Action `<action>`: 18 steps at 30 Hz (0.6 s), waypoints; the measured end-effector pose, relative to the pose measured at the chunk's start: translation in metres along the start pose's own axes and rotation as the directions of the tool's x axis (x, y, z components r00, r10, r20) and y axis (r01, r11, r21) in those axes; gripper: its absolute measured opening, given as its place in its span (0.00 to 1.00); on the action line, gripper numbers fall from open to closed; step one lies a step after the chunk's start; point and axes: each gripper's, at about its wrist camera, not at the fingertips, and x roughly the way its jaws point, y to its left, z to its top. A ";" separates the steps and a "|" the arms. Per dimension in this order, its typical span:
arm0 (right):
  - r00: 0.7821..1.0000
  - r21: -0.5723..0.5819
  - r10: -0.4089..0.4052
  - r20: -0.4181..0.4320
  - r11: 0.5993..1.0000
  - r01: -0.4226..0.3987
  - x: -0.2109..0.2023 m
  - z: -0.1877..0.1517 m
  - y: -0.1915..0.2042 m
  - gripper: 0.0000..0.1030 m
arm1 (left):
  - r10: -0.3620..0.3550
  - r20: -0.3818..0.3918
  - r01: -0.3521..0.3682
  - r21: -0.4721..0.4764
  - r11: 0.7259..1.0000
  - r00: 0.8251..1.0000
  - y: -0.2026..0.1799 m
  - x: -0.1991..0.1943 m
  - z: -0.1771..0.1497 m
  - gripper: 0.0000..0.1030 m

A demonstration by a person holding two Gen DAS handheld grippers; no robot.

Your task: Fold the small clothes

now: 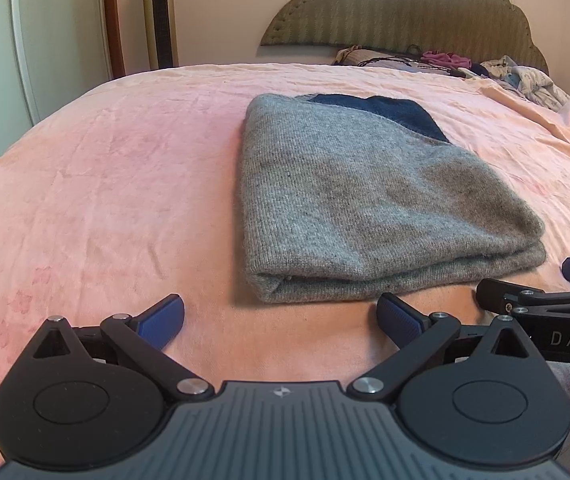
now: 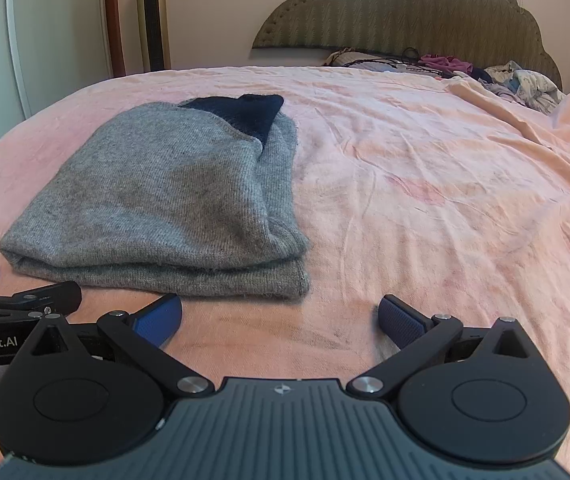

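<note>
Pink wrinkled bedsheet [image 1: 105, 184] covers the bed, with an olive scalloped padded headboard [image 1: 397, 12] at the far end and a heap of mixed loose clothes [image 1: 517, 76] below it. Grey knitted sweater with dark navy patch [image 1: 357, 200], folded into a thick rectangle, lies flat mid-bed. Left gripper [image 1: 281, 318] sits just short of its near folded edge, blue-padded fingers [image 1: 165, 316] spread wide, holding nothing. Right gripper [image 2: 281, 318] sits beside it, off the sweater's right near corner, fingers spread too, empty. Gold tower fan [image 2: 152, 16] stands by the wall, far left.
</note>
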 end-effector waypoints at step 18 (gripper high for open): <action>1.000 0.001 -0.001 0.000 1.000 0.001 0.000 0.000 0.000 1.00 | -0.009 -0.031 0.009 -0.001 1.000 0.999 -0.001 0.003 0.007 1.00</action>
